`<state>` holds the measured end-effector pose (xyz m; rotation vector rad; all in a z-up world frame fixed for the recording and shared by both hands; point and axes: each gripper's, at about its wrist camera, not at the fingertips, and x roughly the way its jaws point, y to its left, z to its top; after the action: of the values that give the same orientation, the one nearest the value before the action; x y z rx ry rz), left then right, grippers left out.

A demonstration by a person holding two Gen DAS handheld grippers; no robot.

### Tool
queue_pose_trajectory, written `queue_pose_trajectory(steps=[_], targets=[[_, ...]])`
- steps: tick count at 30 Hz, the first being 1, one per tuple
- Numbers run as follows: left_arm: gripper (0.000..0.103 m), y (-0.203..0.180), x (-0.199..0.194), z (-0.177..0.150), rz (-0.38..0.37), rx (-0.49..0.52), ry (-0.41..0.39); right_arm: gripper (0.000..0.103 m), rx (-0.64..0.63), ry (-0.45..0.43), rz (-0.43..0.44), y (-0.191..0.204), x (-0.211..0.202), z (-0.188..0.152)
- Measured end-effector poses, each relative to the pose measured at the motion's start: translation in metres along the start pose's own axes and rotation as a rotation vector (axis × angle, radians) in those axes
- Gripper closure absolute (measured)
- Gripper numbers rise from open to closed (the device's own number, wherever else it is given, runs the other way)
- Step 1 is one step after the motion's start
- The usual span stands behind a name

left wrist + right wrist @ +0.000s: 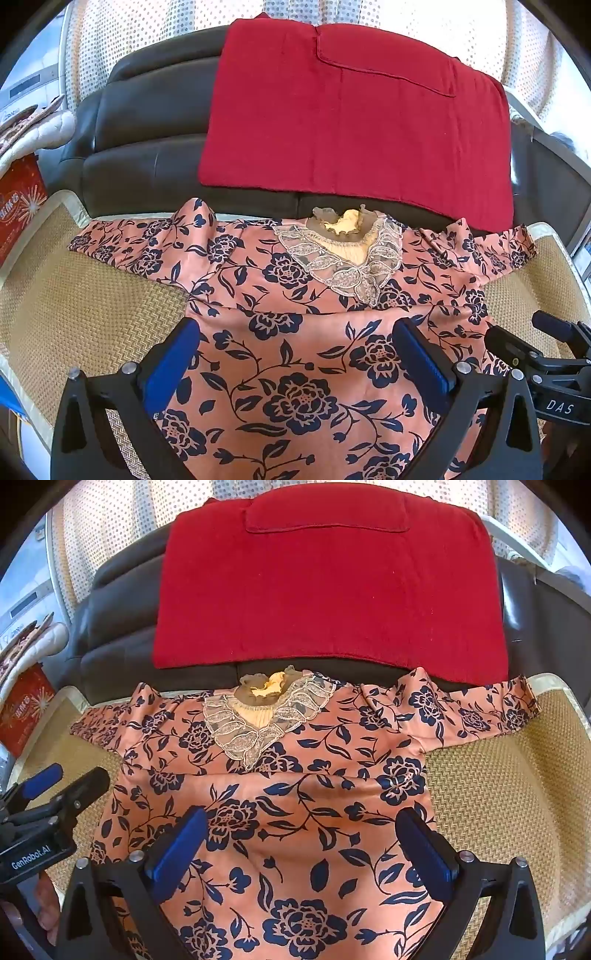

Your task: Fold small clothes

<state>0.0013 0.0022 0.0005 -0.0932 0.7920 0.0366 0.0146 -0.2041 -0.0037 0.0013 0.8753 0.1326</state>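
Floral blouse (295, 350) in pink with dark blue flowers lies flat and face up on a woven mat (92, 314), its lace collar (343, 258) toward the far edge and both sleeves stretched out to the sides. The left gripper (295, 354) has its blue pads (173, 362) spread wide over the body of the blouse and holds nothing; whether the tips touch the cloth I cannot tell. The right gripper (303, 845) is the same, fingers wide apart above the lower body, empty. I judge that folding is not yet started. To do it well, each gripper should go to one side, pinch the sleeve or the side edge, and bring it to the middle evenly, without pulling wrinkles. Behind the mat, a red cloth (351, 110) lies already folded on a dark sofa (147, 129).
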Motion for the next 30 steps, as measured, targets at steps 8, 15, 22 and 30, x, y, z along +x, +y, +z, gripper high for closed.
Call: queue_pose_trajectory(steps=[8, 15, 22, 30], targets=[[0.0, -0.001, 0.001, -0.003, 0.003, 0.0, -0.003, 0.0, 0.001, -0.009, 0.008, -0.001, -0.002, 0.003], [0.0, -0.002, 0.001, -0.001, 0.002, 0.002, -0.003, 0.0, 0.0, -0.013, 0.014, -0.005, -0.007, 0.007], [0.0, -0.002, 0.001, -0.002, 0.002, 0.001, -0.002, 0.0, -0.002, -0.014, 0.008, -0.001, -0.003, 0.008], [0.0, -0.005, 0.002, -0.001, 0.004, 0.008, -0.003, 0.0, -0.006, -0.01, 0.006, -0.002, -0.003, 0.009]])
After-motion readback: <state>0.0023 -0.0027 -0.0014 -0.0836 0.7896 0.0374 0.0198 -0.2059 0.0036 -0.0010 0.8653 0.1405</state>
